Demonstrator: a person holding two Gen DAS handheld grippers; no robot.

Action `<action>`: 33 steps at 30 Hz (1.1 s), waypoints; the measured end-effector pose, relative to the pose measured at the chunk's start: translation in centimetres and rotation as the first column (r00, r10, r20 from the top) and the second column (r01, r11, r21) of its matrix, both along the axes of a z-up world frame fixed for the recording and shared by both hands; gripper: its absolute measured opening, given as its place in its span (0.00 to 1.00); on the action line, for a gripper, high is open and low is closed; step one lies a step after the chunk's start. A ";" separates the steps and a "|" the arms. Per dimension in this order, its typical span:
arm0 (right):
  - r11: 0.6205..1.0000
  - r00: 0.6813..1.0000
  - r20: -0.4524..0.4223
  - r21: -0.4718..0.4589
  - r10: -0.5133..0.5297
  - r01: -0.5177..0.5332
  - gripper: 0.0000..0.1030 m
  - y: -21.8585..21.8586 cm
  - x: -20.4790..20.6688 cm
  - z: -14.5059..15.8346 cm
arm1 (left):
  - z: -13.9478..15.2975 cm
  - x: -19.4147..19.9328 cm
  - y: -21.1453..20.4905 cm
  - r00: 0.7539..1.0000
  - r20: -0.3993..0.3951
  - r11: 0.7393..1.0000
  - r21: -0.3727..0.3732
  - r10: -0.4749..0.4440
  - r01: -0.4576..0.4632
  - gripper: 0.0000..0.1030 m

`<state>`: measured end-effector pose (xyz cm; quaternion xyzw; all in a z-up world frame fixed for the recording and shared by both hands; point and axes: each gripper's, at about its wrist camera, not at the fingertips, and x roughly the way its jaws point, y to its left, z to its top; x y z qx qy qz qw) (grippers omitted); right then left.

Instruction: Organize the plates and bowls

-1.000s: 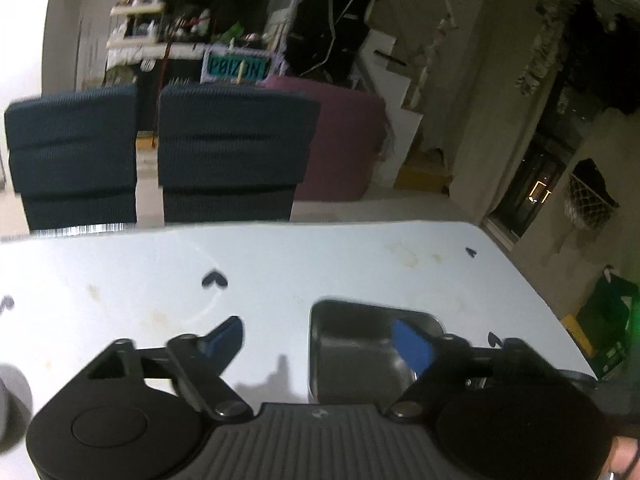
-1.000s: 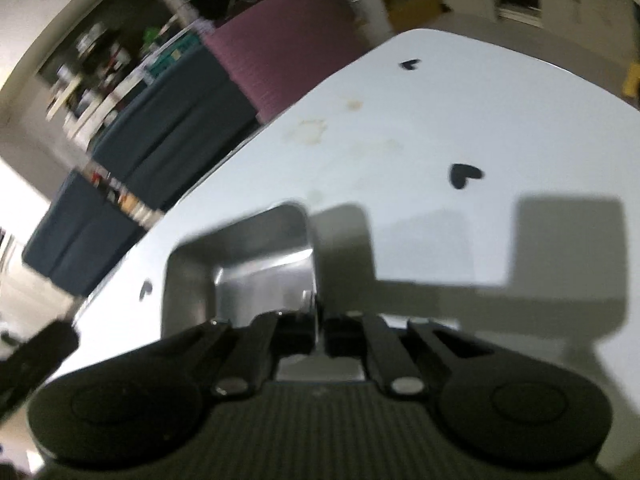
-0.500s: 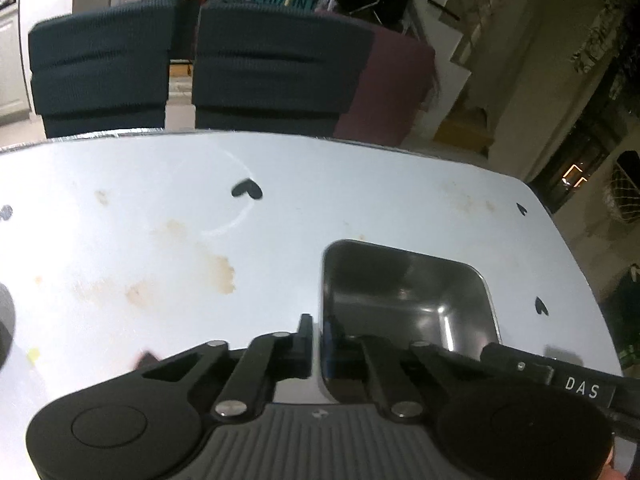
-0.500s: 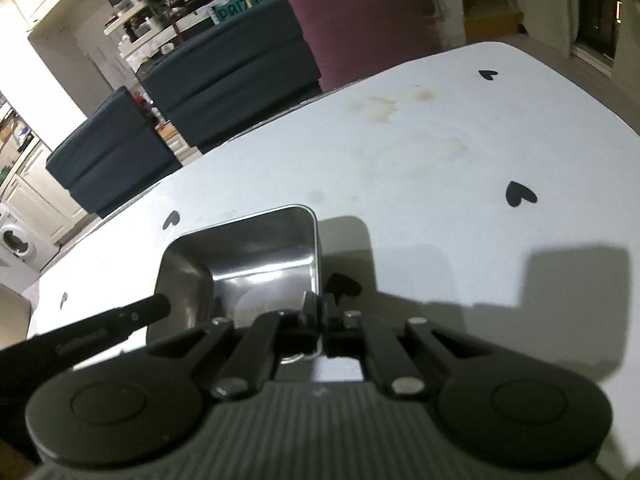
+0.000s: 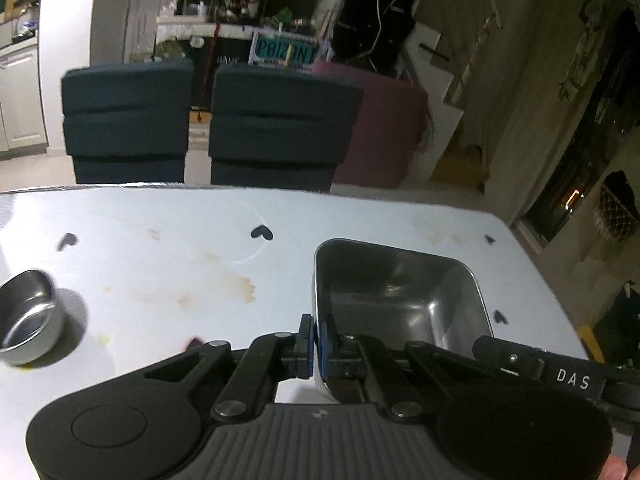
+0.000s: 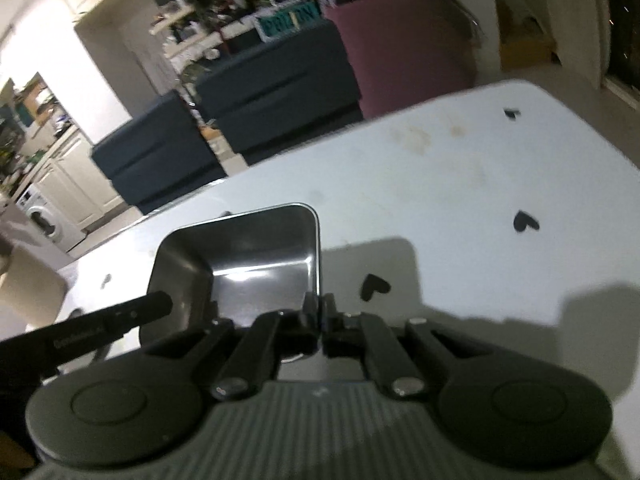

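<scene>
Steel was seen in both views, the square metal dish (image 5: 400,300) being the chief thing.

From the left wrist view, the left gripper (image 5: 317,344) was seen clenched on the near left wall of the dish, one blue pad outside the wall and the other inside. The dish was placed at the right of the white table (image 5: 160,248), near its near edge, and its hollow was seen bare. A small round metal bowl (image 5: 28,316) was seen far off at the left edge, well apart from the dish and upright on the table. Black heart marks (image 5: 262,233) and brownish stains (image 5: 240,286) were scattered over the table top. A black bar lettered "DAS" (image 5: 552,372), part of the other tool, was seen just beside the dish's near right corner. Beyond the far edge of the table, two dark blue chairs (image 5: 280,120) and a purple-red seat (image 5: 384,128) were seen.

From the right wrist view, the right gripper (image 6: 320,320) was seen clenched on the near right wall of the same dish (image 6: 256,248), the thin rim being gripped between the two closed fingers. The dish lay to the left of the gripper's middle line, with a bright glint across its floor. The left gripper's black body (image 6: 100,328) was seen reaching in at the dish's near left corner. A heart mark (image 6: 374,286) lay just right of the dish on the table (image 6: 460,168), within a broad shadow. Whether the dish rested on the table or was raised off it could not be told.
</scene>
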<state>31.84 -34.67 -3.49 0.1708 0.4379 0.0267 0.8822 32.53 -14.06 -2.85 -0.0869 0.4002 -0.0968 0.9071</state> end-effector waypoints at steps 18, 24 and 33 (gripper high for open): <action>0.982 0.980 0.095 -0.091 0.176 -0.167 0.04 0.6 -11.8 5.3 | 3.6 -14.2 -1.1 0.997 0.077 1.000 0.003 -0.013 0.013 0.05; 0.974 0.980 0.076 -0.145 0.184 -0.172 0.04 0.0 -15.1 4.7 | 0.9 -16.5 -2.7 0.997 0.034 0.998 0.016 -0.064 0.064 0.05; 0.952 0.973 0.062 -0.229 0.223 -0.204 0.04 0.6 -16.8 4.3 | -2.7 -17.3 -3.1 0.996 -0.033 0.996 0.015 -0.082 0.082 0.06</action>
